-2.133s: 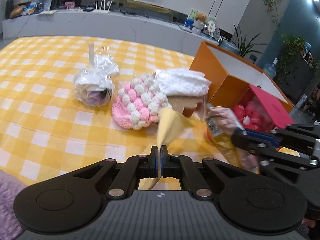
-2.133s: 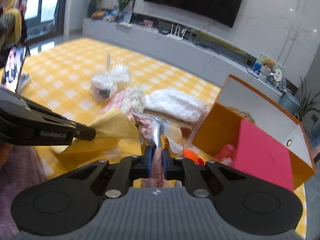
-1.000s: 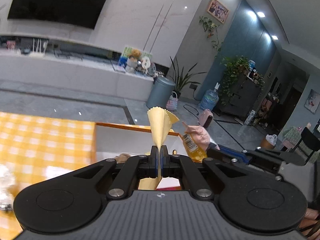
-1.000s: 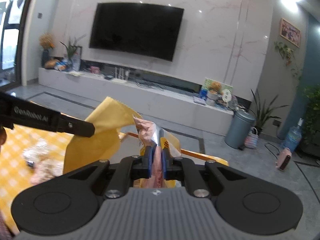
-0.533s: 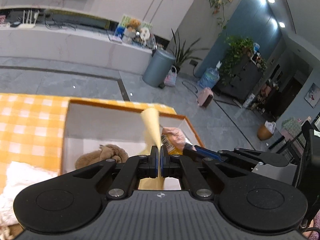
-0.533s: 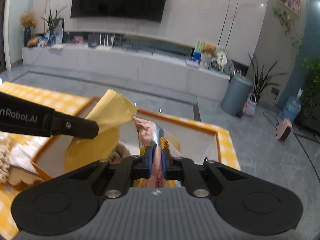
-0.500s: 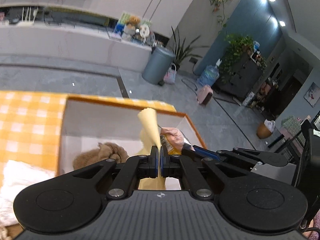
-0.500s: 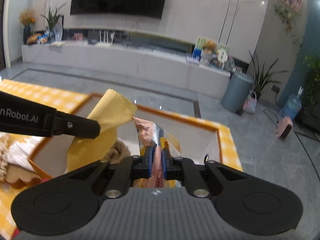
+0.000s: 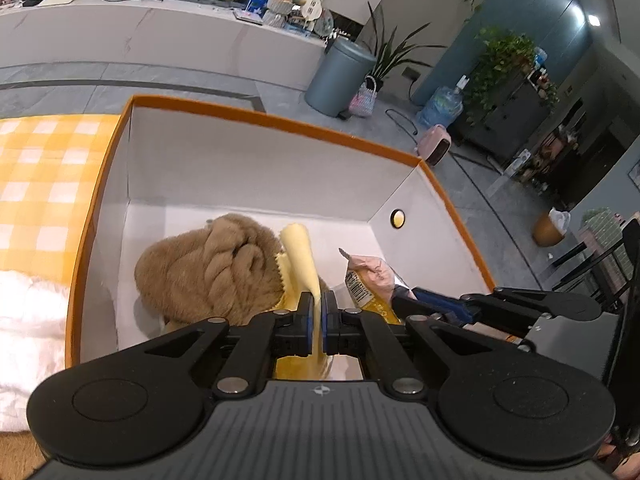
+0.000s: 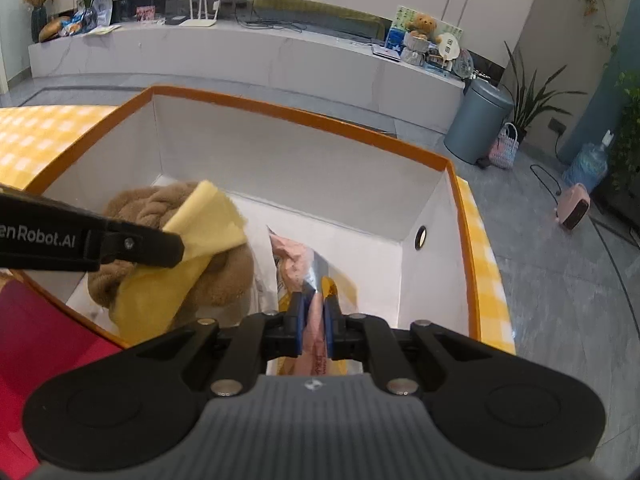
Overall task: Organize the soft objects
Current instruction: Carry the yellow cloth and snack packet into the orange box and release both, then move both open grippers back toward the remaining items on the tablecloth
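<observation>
My left gripper [image 9: 316, 308] is shut on a pale yellow cloth [image 9: 298, 256], held low inside the orange box [image 9: 256, 116] with white inner walls; the cloth drapes over a brown knitted item [image 9: 204, 272] lying in the box. My right gripper [image 10: 313, 304] is shut on a pink and yellow snack packet [image 10: 294, 264], also inside the box, to the right of the cloth. In the right wrist view the left gripper's arm [image 10: 92, 240] crosses from the left with the cloth [image 10: 200, 224] over the brown knit [image 10: 224, 276].
A white fluffy item [image 9: 28, 320] lies on the yellow checked tablecloth [image 9: 44, 168] left of the box. A red flap [image 10: 36, 340] of the box is at lower left. Beyond the table are a grey bin [image 10: 476, 120] and a long white counter [image 10: 240, 52].
Both grippers have come down from above the box into it. The cloth now rests on the brown knit and the packet is near the box floor.
</observation>
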A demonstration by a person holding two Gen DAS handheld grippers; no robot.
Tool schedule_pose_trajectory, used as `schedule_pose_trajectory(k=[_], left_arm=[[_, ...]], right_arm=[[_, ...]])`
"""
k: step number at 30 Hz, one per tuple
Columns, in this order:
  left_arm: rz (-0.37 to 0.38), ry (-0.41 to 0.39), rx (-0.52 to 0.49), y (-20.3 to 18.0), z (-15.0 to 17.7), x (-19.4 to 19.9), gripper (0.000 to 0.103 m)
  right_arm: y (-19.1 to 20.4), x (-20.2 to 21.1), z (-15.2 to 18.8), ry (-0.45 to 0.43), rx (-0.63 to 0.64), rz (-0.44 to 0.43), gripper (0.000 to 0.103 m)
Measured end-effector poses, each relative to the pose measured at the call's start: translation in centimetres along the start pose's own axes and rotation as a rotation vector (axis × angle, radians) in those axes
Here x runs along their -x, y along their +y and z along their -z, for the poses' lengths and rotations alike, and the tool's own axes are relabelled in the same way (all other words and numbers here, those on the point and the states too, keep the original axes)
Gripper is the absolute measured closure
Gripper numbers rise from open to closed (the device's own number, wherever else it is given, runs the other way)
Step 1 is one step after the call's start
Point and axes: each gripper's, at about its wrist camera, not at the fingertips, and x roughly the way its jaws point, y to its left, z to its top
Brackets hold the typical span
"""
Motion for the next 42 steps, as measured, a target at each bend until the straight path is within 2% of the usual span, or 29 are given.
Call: schedule_pose_trajectory(k=[1,2,3,5,7,11,13,15,20,23,26,28,35,38,42], left_arm=[[-0.002,0.002,0.002,0.1,0.1,0.2,0.099],[-0.005,0.004,0.003,0.1,0.1,0.3,0.091],[-0.011,0.004,0.004,-0.3,0.0,0.3,0.077],[-0.025,-0.006,0.007,-0.4,-0.3,0.7,0.058],[-0.032,-0.029,0.008,-0.7,-0.3,1.3,0.047],[-0.043,-0.086,-0.002,-1.3,-0.3,3.2,0.014],[-0.053,-0.129,-0.019,-1.7,-0.1,4.4,0.013],[-0.047,-0.149,-0.046,-2.1,0.0,5.4,0.013],[-0.045,-0.211,-0.123,-3.4,0.4,8.8,0.013],[-0.046,-0.268,-0.206,-4.1,1.5,11.5,0.013],[-0.079,-0.314,-0.307,-4.4,3.2,13.9,0.013],[-0.117,-0.332,-0.326,-4.0,4.4,15.3,0.013],[-0.177,-0.343,-0.325,-1.2,8.1,19.4,0.014],[-0.219,-0.342,-0.385,0.1,9.2,20.6,0.017],[-0.337,-0.315,-0.490,2.5,10.7,21.5,0.020]], right_arm=[[0.0,0.1,0.0,-0.003,0.000,0.003,0.097],[0.1,0.2,-0.1,-0.009,0.005,0.005,0.096],[0.1,0.4,-0.2,-0.013,0.013,0.006,0.096],[0.3,0.9,-0.5,-0.022,0.031,0.013,0.090],[0.6,1.7,-0.6,-0.037,0.047,0.026,0.072],[0.7,3.6,-0.8,-0.080,0.050,0.058,0.055],[0.8,4.9,-0.9,-0.106,0.045,0.067,0.045],[1.0,6.1,-0.8,-0.127,0.045,0.074,0.041],[2.0,9.8,-0.3,-0.192,0.066,0.085,0.040],[3.1,12.5,0.5,-0.257,0.073,0.072,0.034],[4.1,15.0,1.6,-0.306,0.055,0.030,0.034],[5.2,16.3,2.4,-0.333,0.049,-0.001,0.034],[10.4,19.4,5.2,-0.412,0.051,-0.095,0.034],[12.3,19.7,6.1,-0.402,0.025,-0.147,0.034],[14.4,19.3,6.9,-0.360,-0.019,-0.212,0.034]])
